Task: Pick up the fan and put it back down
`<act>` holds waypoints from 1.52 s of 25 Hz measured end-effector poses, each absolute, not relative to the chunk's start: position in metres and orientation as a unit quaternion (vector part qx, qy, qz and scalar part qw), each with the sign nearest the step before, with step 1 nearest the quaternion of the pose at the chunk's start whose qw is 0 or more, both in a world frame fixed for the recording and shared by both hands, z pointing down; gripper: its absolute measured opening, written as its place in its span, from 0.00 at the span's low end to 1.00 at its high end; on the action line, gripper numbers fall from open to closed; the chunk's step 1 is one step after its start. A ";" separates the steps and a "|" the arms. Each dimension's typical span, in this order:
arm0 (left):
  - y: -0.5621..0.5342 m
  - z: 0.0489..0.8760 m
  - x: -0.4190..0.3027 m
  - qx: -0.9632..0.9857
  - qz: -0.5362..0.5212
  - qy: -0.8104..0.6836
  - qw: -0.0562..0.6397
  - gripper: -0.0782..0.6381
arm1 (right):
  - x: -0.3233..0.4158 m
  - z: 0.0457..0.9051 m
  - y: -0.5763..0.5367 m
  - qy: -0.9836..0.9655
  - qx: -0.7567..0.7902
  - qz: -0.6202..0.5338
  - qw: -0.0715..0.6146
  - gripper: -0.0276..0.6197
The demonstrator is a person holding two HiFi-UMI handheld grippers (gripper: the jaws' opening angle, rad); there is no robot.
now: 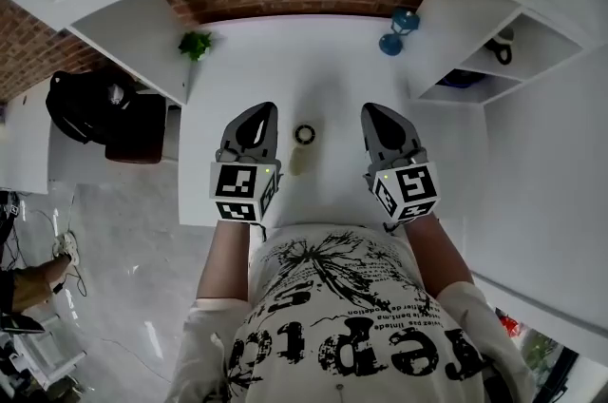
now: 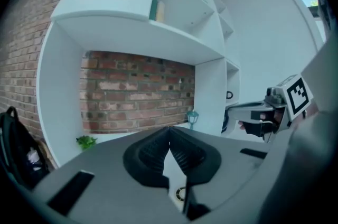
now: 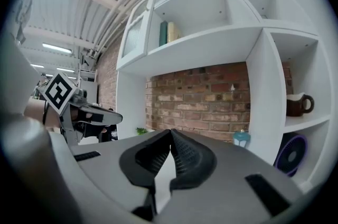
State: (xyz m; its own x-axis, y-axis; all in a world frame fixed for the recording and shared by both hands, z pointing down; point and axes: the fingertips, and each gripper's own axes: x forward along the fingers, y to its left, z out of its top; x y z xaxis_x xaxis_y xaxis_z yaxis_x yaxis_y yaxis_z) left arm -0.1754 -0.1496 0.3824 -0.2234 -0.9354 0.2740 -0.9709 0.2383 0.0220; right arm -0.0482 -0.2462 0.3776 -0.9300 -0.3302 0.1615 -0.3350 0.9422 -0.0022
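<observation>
A small hand fan lies on the white desk (image 1: 323, 68), its black ring-shaped head (image 1: 304, 134) pointing away and its cream handle (image 1: 297, 164) toward me. It shows as a small ring (image 2: 181, 194) below the jaws in the left gripper view. My left gripper (image 1: 261, 110) hangs just left of the fan and above the desk, jaws shut with the tips touching and nothing between them (image 2: 169, 130). My right gripper (image 1: 372, 110) is level with it on the fan's right, also shut and empty (image 3: 171, 132). Neither touches the fan.
A small green plant (image 1: 196, 43) stands at the desk's back left and a blue lantern (image 1: 399, 28) at the back right, against a brick wall. White shelves on the right hold a brown mug (image 3: 299, 104) and a dark round item (image 3: 290, 154). A black bag (image 1: 95, 102) sits left of the desk.
</observation>
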 end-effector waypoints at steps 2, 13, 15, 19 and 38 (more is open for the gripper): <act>-0.141 0.359 -0.173 0.624 0.056 -0.774 0.084 0.13 | -0.049 0.366 -0.240 -0.983 0.168 0.004 0.068 0.07; -0.089 0.283 -0.163 0.656 -0.022 -0.753 -0.045 0.13 | -0.047 0.313 -0.207 -0.985 0.164 -0.049 0.005 0.06; -0.084 0.283 -0.165 0.658 -0.023 -0.751 -0.041 0.13 | -0.049 0.311 -0.204 -0.985 0.164 -0.050 0.005 0.06; -0.077 0.282 -0.169 0.661 -0.021 -0.749 -0.039 0.13 | -0.053 0.315 -0.199 -0.985 0.164 -0.045 0.013 0.06; -0.061 0.289 -0.169 0.684 -0.035 -0.728 -0.036 0.13 | -0.069 0.330 -0.174 -0.981 0.189 -0.041 0.019 0.06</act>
